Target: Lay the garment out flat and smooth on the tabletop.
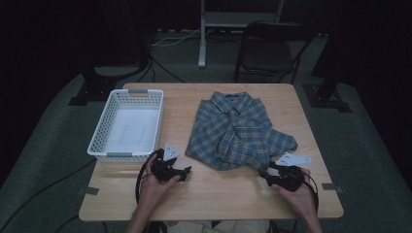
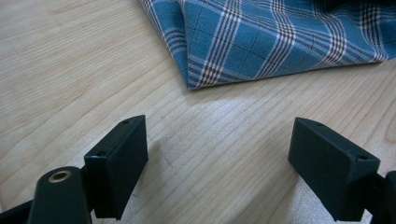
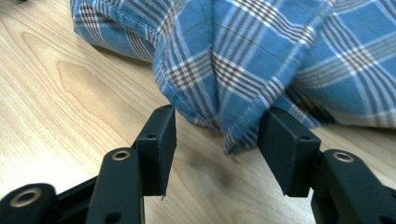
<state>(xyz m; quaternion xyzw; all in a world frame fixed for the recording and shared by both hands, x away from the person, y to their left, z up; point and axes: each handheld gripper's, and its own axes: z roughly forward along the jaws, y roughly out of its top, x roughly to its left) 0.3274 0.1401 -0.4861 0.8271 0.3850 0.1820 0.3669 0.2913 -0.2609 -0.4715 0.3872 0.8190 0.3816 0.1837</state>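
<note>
A blue plaid shirt (image 1: 233,128) lies crumpled on the wooden table (image 1: 218,194), right of centre. My left gripper (image 1: 186,173) rests on the table just off the shirt's near left corner (image 2: 196,79). Its jaws stand wide apart over bare wood (image 2: 217,154), with nothing between them. My right gripper (image 1: 266,174) sits at the shirt's near right edge. There a hanging fold of the shirt (image 3: 233,121) reaches down between the tips of its jaws (image 3: 217,135). The fold brushes the right jaw, but the left jaw stands off it, so nothing is pinched.
An empty white slotted basket (image 1: 99,145) stands at the table's left, just beyond my left hand. A dark chair (image 1: 267,48) and a stand's legs are on the floor behind the table. Bare wood runs along the table's front edge between both hands.
</note>
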